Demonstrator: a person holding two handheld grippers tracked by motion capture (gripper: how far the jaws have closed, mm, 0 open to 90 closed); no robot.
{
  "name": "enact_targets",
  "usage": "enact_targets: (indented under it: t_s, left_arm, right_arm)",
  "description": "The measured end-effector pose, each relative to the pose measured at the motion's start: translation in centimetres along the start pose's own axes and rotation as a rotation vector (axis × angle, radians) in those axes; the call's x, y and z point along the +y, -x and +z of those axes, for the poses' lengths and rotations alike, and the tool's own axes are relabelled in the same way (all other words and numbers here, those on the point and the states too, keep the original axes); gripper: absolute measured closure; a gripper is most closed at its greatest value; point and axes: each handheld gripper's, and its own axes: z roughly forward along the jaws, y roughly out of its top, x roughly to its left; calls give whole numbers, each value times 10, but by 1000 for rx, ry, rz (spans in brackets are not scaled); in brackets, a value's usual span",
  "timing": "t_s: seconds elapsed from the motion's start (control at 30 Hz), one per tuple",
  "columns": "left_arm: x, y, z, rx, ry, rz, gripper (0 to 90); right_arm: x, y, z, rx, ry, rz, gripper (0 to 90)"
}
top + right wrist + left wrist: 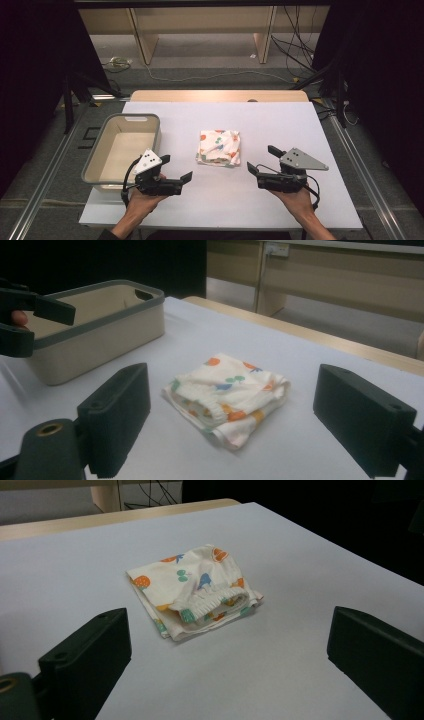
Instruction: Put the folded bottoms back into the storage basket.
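a folded white cloth printed with orange, green and blue shapes [218, 147] lies flat near the middle of the white table top [280, 125], just right of a beige plastic bin with a grey rim [102, 145] and apart from it. the fold is nearly square; its slightly longer axis seems to run toward the far edge of the table. in the left gripper view the elastic-edged opening faces the camera. the left gripper [176, 168] and the right gripper [261, 159] flank the cloth – both with jaws spread wide, nothing between them, neither touching it.
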Motion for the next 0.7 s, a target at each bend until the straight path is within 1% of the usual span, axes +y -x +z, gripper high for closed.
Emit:
enact_targets:
  t_s: [0.07,0.17,0.2,0.27,0.3,0.33,0.37,0.4,0.43,0.5,0.57,0.6,0.63,0.67,0.7]
  left_arm:
    - [1,-1,1,3,-6,-16,38]
    - [2,-3,5,10,-11,-34,40]
    - [2,-4,6,9,-16,-44,41]
    - [1,-6,10,-5,-41,-78,45]
    - [1,-6,10,-5,-41,-78,46]
    - [-1,-8,14,-20,-74,-118,46]
    - [-1,-8,14,-20,-74,-118,46]
    - [-1,-10,18,-15,-93,-144,47]
    - [-1,-11,19,-15,-99,-158,49]
    - [0,-12,21,-7,-100,-166,52]
    - [1,-13,22,-8,-103,-163,55]
    - [1,-14,26,-12,-116,-178,56]
    - [1,-14,26,-12,-116,-178,56]
    - [1,-15,30,-14,-131,-203,56]
    - [1,-15,30,-14,-131,-203,57]
  right_arm:
    - [1,1,0,-6,-6,-6,166]
    - [2,4,2,2,-14,-9,172]
    - [3,5,3,4,-19,-12,177]
    - [3,7,6,16,-29,-11,191]
    - [3,7,6,16,-29,-11,191]
    - [2,10,10,24,-40,-11,193]
    - [2,10,10,24,-40,-11,193]
    - [2,13,14,21,-51,-9,192]
    - [3,15,16,22,-54,-10,192]
    - [4,18,21,17,-61,-6,192]
    - [4,20,24,13,-66,-8,193]
    - [5,25,29,19,-75,-4,206]
    - [5,25,29,19,-75,-4,206]
    - [5,31,35,30,-83,13,216]
    - [5,31,35,30,-83,13,216]
